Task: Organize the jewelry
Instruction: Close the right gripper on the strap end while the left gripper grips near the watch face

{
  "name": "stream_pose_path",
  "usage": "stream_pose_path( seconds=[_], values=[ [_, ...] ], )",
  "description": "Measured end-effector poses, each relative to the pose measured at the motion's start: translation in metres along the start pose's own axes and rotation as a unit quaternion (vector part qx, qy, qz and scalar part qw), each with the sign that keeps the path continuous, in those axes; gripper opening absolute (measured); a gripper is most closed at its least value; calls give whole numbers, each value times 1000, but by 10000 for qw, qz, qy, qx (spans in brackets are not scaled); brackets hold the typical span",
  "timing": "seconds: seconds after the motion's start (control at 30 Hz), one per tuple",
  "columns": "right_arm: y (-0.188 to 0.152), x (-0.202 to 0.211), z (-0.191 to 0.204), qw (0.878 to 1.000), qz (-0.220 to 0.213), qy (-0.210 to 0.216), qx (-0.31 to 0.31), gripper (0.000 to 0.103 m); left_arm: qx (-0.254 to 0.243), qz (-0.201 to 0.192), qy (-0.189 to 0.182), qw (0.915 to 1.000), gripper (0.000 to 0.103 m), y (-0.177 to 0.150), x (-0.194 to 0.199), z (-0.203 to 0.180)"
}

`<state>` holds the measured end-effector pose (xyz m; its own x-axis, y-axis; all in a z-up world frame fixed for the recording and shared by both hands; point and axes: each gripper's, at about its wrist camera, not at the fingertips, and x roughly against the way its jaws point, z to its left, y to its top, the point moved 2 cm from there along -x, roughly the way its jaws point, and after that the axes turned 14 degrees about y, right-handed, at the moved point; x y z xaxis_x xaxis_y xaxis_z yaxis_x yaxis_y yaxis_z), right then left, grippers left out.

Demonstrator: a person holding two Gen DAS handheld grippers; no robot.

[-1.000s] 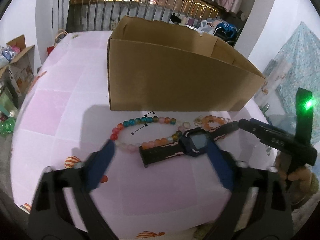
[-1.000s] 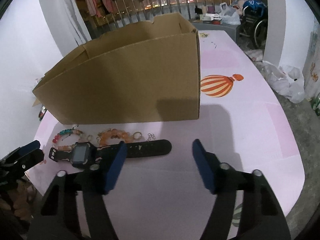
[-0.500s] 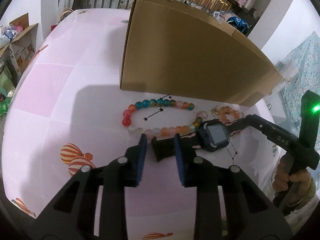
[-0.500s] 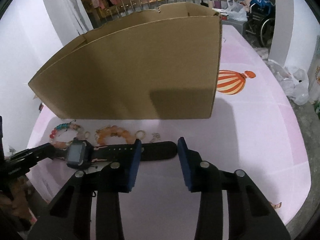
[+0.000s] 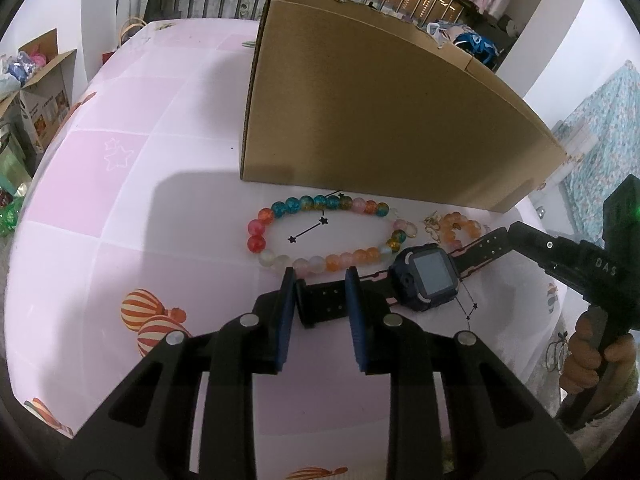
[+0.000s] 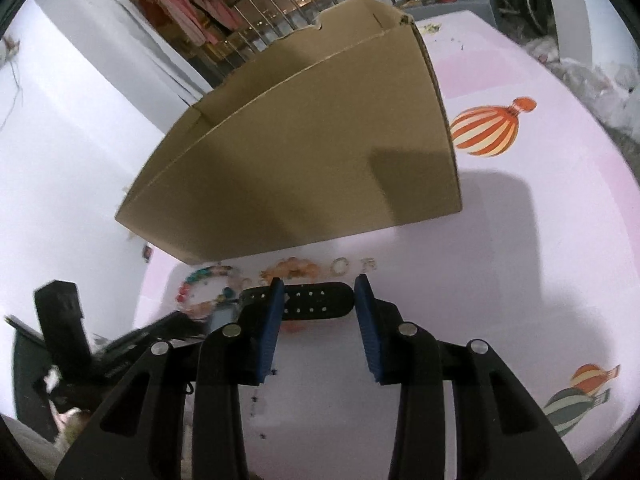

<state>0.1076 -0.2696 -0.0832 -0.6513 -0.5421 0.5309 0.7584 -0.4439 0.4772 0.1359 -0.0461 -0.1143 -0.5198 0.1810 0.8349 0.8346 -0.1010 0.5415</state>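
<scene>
A dark blue smartwatch (image 5: 428,278) with black straps lies flat in front of a cardboard box (image 5: 380,120). My left gripper (image 5: 319,280) has its blue pads around the watch's left strap end (image 5: 320,304), narrowed onto it. My right gripper (image 6: 319,286) straddles the other strap end (image 6: 316,302), pads close to its sides. A multicoloured bead bracelet (image 5: 320,236) lies behind the watch, with a small orange bead bracelet (image 5: 460,226) to its right. The orange bracelet (image 6: 294,268) and two small rings (image 6: 342,266) also show in the right wrist view.
The table has a pink cloth (image 5: 120,184) printed with balloons. The box (image 6: 304,160) stands just behind the jewelry and blocks the far side. The right gripper's body (image 5: 576,268) and a hand show at the table's right edge.
Both grippers moved forward and down to the watch and narrowed from wide open to close around the two strap ends. The watch has stayed on the table.
</scene>
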Motion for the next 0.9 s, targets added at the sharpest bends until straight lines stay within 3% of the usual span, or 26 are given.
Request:
stream_pose_path(
  seconds=[0.13,0.3,0.53,0.67,0.8,0.9],
  values=[
    [0,2,3,9995,-126,272,-85,37,-13,-8,28,10000,23,-1,0,0],
    [0,-1,12,9985,-67,540,-27,45,-18,-14,46,10000,23,-1,1,-2],
    [2,-2,22,9988,-19,398,290,45,-25,-32,73,10000,22,-2,1,-2],
    [4,-2,27,9983,-33,282,501,34,-7,-38,165,9999,13,-2,1,0],
    [5,-1,31,9976,-25,311,626,20,56,-119,142,9998,9,-2,7,3],
    [4,-1,34,9973,-15,309,660,16,-12,-278,140,9995,6,0,16,1]
  ],
)
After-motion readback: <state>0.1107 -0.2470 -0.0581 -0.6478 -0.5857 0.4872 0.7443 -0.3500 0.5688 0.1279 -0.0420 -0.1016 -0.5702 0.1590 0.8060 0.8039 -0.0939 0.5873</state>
